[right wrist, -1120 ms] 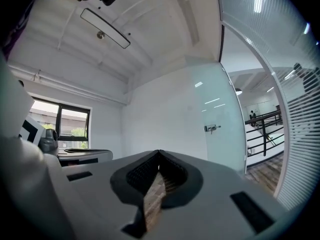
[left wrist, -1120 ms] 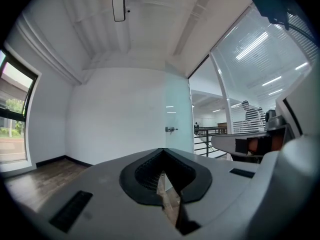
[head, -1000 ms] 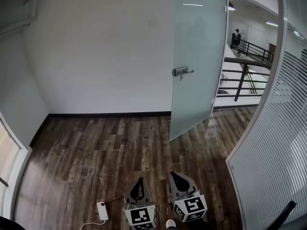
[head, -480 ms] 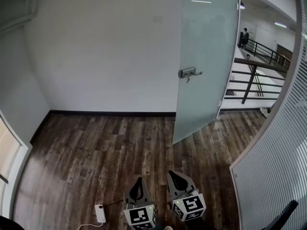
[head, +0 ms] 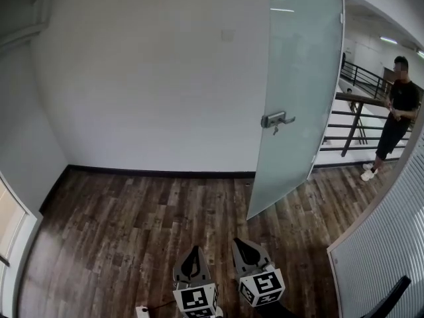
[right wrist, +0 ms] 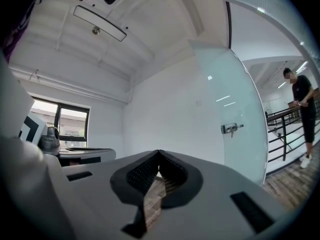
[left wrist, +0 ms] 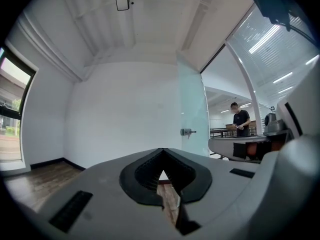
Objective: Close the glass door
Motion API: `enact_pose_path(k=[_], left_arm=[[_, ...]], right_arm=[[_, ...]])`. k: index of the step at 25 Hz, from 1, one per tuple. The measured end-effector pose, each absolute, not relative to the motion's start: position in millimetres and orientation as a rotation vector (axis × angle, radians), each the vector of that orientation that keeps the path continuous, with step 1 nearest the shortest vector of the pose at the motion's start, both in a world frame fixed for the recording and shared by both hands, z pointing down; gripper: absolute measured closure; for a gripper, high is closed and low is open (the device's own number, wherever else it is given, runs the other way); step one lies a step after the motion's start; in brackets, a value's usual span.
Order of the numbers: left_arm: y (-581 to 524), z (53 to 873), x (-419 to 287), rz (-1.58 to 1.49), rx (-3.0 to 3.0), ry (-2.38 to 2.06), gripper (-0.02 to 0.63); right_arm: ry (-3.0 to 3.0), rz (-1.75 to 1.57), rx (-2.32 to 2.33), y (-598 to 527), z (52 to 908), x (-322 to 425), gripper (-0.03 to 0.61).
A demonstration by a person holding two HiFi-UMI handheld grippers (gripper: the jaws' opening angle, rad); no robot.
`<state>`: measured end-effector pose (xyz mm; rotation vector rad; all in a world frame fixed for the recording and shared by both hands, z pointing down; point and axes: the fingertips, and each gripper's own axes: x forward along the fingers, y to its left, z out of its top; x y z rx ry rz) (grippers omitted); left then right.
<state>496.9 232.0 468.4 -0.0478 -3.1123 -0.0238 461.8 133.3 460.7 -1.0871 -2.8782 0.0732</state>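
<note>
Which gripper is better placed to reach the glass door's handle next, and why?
Right, probably. In the head view the right gripper sits nearer the open glass door and its handle, ahead to its right; the left gripper is farther. Both are shut and empty.

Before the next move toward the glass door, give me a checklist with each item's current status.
1. Glass door open and waiting to be closed: ok, it stands swung into the room.
2. Handle visible and unobstructed: ok.
3. Left tongs and right tongs shut and empty: ok.
4. Tongs touching the door: not ok, both are well short of it.
5. Doorway free of people: cannot tell; a person stands just outside by the railing.
</note>
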Motion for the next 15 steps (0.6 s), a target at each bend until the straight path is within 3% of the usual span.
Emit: enact_pose_path(k=[15], left_arm=[[300, 496, 360, -0.057, -0.031, -3.059, 0.615]], right_arm=[[-2.846, 0.105, -1.027, 202, 488, 321, 0.580]])
